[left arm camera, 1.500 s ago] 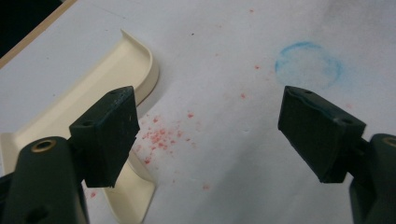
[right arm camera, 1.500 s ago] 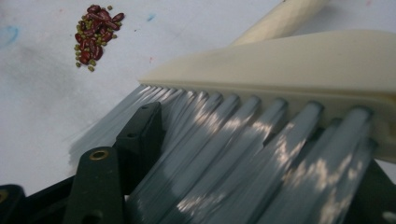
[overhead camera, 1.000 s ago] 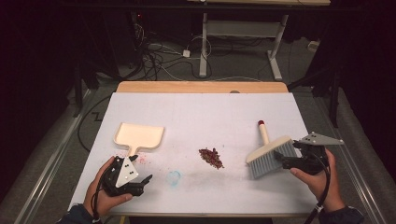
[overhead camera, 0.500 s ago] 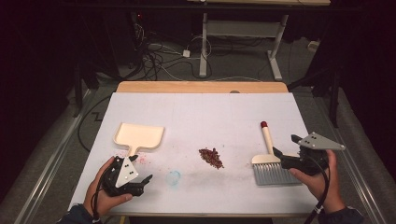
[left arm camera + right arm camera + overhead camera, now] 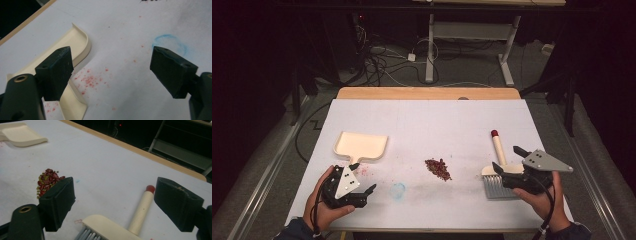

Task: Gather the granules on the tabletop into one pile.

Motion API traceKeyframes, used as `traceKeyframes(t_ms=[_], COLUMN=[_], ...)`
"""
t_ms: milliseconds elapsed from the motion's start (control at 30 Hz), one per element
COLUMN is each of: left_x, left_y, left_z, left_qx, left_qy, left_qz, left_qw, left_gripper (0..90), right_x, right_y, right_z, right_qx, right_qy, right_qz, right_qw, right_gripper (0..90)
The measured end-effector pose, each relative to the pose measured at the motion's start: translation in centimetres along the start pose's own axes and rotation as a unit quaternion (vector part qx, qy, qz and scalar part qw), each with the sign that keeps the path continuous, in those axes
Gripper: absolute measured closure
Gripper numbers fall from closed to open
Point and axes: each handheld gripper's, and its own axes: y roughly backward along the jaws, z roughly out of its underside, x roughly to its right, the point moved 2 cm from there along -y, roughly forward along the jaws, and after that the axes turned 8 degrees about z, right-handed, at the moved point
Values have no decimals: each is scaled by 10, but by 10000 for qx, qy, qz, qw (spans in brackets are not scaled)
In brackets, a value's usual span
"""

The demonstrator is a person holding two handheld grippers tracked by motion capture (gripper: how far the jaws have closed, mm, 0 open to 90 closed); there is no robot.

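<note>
A: Brush (image 5: 499, 172): cream, red-capped handle, grey bristles. Lies flat on the table (image 5: 427, 125), head between and just below the jaws of the right gripper (image 5: 507, 162), handle running out ahead between them. Jaws wide apart, clamped on nothing.

B: Grip advice?

A: Centre the handle between both pads, lower, then close on the shaft just ahead of the head. Too far toward the red cap likely means poor leverage on the bristles.

B: Dustpan (image 5: 360, 146)?

A: Cream, open mouth away from the left gripper (image 5: 362, 177); its handle passes beside and under the left-hand pad in the left gripper view. Jaws apart, nothing held. Shift sideways until the handle sits midway between pads before closing.

B: Beans (image 5: 438, 169)?

A: Small red and green pile, ahead of the right gripper's left-hand jaw, well apart from the dustpan. Pan lip probably best laid flat against the table close beside the pile, strokes short, to avoid scatter.
</note>
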Motion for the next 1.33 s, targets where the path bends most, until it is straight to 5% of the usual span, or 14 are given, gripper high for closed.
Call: traceKeyframes(t_ms=[300,433,700,1333], left_x=[3,1,2,-2], left_y=[-2,0,5,0], left_z=[-1,-1,3,-3], left_qx=[-12,98,124,84], left_qy=[-32,26,22,71], left_qz=[-88,-120,-127,-176], left_qw=[10000,9999,9998,9998], left_gripper=[174,173,173,173], right_x=[-28,-36,-35,-39], right_y=[-12,-10,-5,-2], right_z=[28,27,23,26], right_qx=[42,245,334,306], right_qy=[-178,4,-41,296], right_qz=[-359,-388,-236,-162], right_qw=[9992,9989,9992,9990], right_gripper=[170,171,173,176])
